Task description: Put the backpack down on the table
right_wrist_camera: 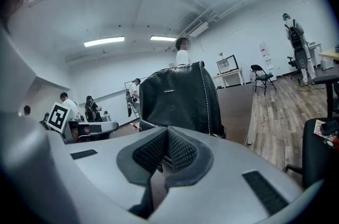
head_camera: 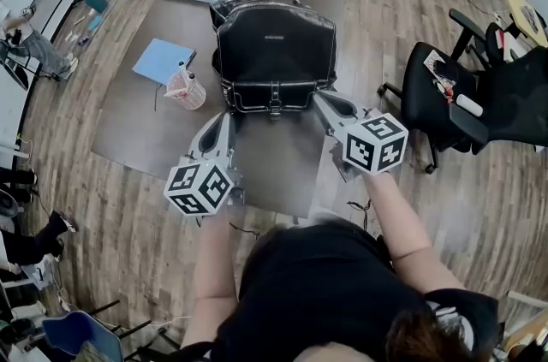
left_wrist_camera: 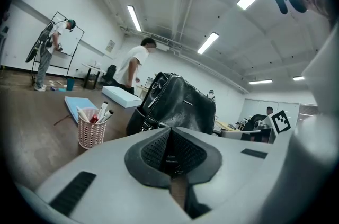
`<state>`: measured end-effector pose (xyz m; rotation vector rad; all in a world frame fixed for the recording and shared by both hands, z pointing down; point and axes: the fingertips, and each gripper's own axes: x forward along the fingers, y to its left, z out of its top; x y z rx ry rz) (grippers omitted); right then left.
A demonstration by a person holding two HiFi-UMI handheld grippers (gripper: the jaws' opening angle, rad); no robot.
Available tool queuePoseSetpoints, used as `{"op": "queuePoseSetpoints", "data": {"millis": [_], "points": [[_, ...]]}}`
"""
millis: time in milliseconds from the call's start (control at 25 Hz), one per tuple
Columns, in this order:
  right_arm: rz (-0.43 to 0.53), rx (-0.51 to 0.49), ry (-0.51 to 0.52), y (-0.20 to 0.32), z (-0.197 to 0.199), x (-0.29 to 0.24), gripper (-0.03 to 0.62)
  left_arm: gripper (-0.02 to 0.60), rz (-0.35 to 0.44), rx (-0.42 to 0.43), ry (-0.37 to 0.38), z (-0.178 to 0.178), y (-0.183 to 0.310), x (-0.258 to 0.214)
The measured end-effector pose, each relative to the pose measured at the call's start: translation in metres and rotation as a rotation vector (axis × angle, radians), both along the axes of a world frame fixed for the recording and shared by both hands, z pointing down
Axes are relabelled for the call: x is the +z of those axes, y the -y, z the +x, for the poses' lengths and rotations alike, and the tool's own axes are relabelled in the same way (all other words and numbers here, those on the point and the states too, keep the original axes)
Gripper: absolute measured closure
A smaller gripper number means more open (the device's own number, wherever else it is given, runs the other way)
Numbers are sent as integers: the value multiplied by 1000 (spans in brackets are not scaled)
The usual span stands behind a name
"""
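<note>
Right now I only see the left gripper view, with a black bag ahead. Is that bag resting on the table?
Observer: Yes. The head view shows the backpack standing upright on the brown table.
Operator: What is the other gripper doing?
Observer: The right gripper is shut on nothing, its tip by the backpack's near right corner.
Operator: And how near is mine?
Observer: From above, the left gripper has its tip by the backpack's near left corner; I cannot tell whether it touches.
</note>
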<state>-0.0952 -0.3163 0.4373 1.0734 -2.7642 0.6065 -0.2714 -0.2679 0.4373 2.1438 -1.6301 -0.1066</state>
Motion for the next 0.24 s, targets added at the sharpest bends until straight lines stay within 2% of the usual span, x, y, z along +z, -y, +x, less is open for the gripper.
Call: {"op": "queuePoseSetpoints", "data": {"millis": [240], "points": [[-28, 13, 1, 5, 1, 8, 576, 552, -5, 0, 3, -3, 4, 1]]}}
